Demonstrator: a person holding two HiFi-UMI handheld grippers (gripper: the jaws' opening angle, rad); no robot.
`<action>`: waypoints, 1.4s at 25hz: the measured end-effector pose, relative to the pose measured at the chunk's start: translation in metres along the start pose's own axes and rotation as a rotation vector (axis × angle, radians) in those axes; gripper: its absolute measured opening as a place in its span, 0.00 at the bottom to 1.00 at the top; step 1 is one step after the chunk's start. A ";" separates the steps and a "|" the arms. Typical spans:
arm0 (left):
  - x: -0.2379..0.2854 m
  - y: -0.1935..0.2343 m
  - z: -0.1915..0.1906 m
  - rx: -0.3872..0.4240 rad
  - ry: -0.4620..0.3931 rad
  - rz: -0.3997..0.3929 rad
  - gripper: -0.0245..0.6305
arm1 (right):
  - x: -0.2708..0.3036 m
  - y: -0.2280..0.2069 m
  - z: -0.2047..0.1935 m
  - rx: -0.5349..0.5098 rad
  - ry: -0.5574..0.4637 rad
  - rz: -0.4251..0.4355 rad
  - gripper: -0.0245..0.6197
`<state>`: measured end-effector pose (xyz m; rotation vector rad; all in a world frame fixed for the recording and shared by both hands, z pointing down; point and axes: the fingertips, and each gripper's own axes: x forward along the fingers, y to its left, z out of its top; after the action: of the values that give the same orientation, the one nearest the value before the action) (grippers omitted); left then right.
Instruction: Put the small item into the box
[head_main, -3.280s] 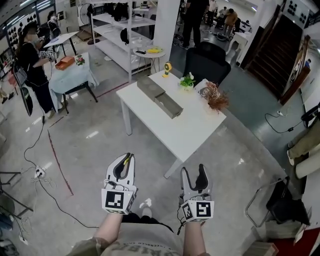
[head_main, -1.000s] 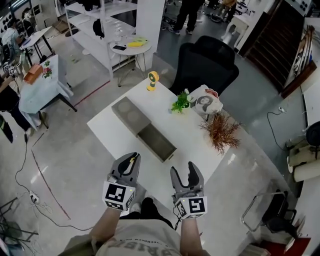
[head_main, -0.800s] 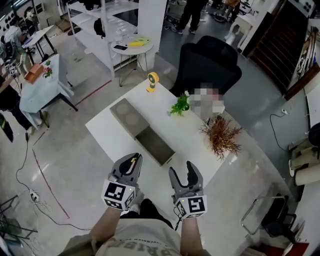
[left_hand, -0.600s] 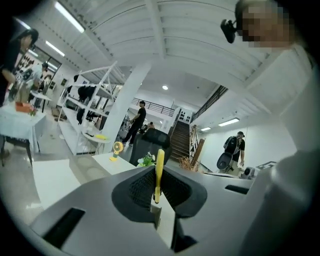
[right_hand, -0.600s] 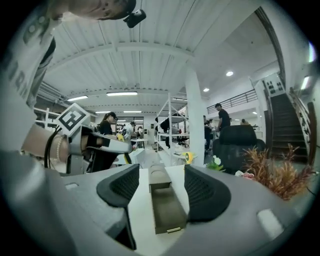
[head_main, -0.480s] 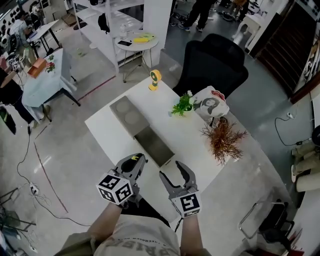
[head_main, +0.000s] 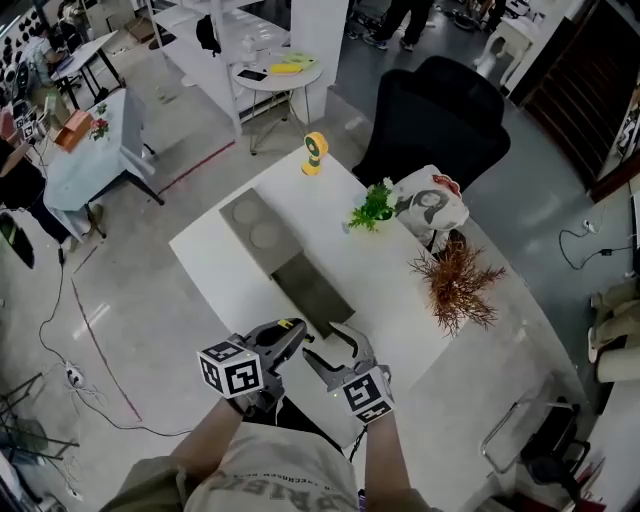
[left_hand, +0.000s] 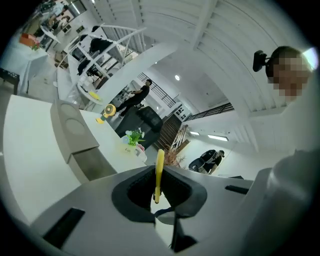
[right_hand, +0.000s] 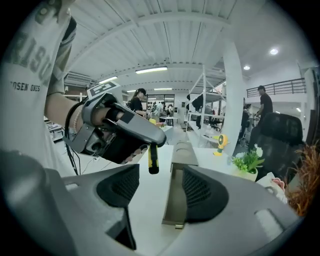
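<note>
A long grey box lies on the white table, its open tray toward me and its lid part behind. My left gripper hovers at the table's near edge, shut on a small thin yellow-and-black item. That item stands upright between the pads. My right gripper is beside it, open and empty. In the right gripper view the item hangs from the left gripper, just left of the box.
A small yellow fan, a green plant, a printed cushion and a dried reddish plant stand on the table's far side. A black chair is behind. People stand further off.
The view has closed in on the table. Both grippers have come forward to its near edge and turned toward each other. The left one still holds the item.
</note>
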<state>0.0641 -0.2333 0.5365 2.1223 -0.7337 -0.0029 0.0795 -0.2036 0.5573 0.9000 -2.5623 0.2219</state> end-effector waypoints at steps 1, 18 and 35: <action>0.002 0.002 -0.001 -0.007 0.018 -0.009 0.09 | 0.003 0.000 -0.002 -0.003 0.012 0.010 0.46; 0.028 0.034 0.011 -0.135 0.195 -0.142 0.09 | 0.037 -0.016 -0.006 0.109 0.109 0.051 0.22; 0.040 0.056 0.019 -0.092 0.296 -0.179 0.09 | 0.057 -0.025 -0.011 0.190 0.160 -0.007 0.14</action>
<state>0.0641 -0.2920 0.5760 2.0360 -0.3619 0.1736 0.0585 -0.2524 0.5919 0.9178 -2.4189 0.5211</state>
